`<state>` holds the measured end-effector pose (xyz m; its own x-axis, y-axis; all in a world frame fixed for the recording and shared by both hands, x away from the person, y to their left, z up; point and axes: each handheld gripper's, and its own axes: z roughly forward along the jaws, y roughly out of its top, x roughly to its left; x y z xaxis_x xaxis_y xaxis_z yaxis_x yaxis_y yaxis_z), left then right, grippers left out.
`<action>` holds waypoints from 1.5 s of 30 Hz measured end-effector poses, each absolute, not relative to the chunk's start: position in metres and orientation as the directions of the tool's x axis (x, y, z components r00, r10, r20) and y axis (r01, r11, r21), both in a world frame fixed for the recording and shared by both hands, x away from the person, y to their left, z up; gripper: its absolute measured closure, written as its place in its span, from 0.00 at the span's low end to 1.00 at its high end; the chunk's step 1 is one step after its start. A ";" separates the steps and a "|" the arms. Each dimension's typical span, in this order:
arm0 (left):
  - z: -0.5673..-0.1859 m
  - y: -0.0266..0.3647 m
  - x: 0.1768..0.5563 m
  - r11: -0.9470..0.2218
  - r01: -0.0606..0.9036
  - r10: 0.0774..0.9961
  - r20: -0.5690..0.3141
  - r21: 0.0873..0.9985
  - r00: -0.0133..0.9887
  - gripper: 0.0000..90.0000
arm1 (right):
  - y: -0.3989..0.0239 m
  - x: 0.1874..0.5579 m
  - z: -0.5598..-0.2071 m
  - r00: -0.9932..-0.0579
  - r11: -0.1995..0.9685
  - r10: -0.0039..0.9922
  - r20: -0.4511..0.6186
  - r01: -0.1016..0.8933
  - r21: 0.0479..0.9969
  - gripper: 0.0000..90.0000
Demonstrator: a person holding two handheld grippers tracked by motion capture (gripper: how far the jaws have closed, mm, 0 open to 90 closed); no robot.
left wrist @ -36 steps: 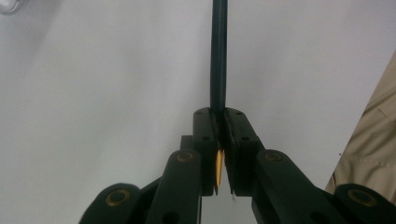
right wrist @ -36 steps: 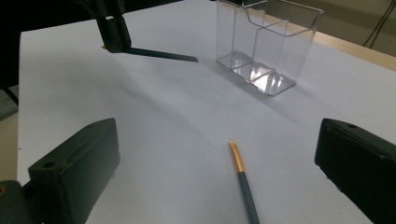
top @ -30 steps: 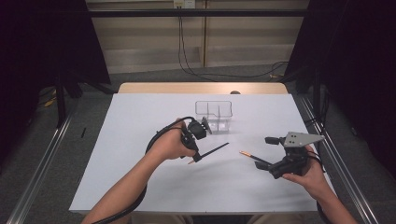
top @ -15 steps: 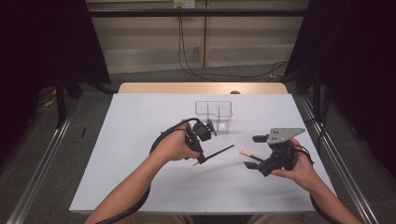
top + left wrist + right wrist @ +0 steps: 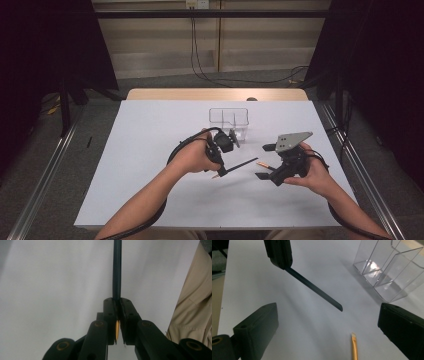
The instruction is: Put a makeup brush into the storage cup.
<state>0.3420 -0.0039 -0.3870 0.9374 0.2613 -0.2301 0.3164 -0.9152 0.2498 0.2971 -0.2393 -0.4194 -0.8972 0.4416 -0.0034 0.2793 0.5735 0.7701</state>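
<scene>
The dark pencil [image 5: 240,165] sits near the middle of the high view, clamped at its yellow end by the left gripper [image 5: 220,171], whose jaws are closed tight on it. Just right of it the right gripper [image 5: 263,161] hovers with jaws spread wide, holding nothing; an orange pencil [image 5: 354,347] lies on the white table [image 5: 150,150] between them. A clear organizer [image 5: 229,120] stands above.

1. Left gripper [image 5: 226,150]: black body, jaws on black links with brass-ringed pivot screws, looped black cable.
2. Right gripper [image 5: 264,162]: black, grey three-cornered plate on top, trailing black cable.
3. Beside the left gripper, tan trousers [image 5: 193,307].
</scene>
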 end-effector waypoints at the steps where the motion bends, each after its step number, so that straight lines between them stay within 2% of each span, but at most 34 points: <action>1: -0.387 -0.004 0.343 -0.922 0.304 0.250 -0.229 0.241 0.941 0.93 | -0.238 0.298 -0.419 -0.900 0.589 0.435 -0.006 0.279 0.758 0.03; 16: -0.387 -0.010 0.342 -0.923 0.292 0.239 -0.225 0.248 0.945 0.93 | -0.215 0.311 -0.412 -0.937 0.745 0.344 -0.053 0.238 0.623 0.12; 22: -0.385 -0.012 0.343 -0.927 0.276 0.222 -0.221 0.253 0.950 0.93 | -0.214 0.316 -0.408 -0.944 0.747 0.330 -0.028 0.242 0.619 0.21; 25: -0.385 -0.014 0.342 -0.926 0.278 0.224 -0.222 0.255 0.949 0.93 | -0.211 0.318 -0.407 -0.947 0.760 0.319 -0.027 0.238 0.605 0.28; 35: -0.384 -0.018 0.342 -0.931 0.262 0.207 -0.224 0.255 0.952 0.93 | -0.203 0.320 -0.408 -0.967 0.792 0.254 -0.039 0.184 0.582 0.43; 43: -0.384 -0.019 0.341 -0.929 0.262 0.204 -0.228 0.260 0.952 0.93 | -0.197 0.319 -0.406 -0.975 0.794 0.214 -0.063 0.136 0.592 0.47; 45: -0.384 -0.019 0.341 -0.930 0.259 0.201 -0.230 0.260 0.952 0.93 | -0.195 0.318 -0.406 -0.978 0.796 0.201 -0.056 0.130 0.591 0.51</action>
<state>0.3409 -0.0193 -0.3838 0.9521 0.2012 -0.2302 0.2594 -0.9300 0.2602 0.3178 -0.1950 -0.4059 -0.9779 0.2013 -0.0560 0.1301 0.7961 0.5910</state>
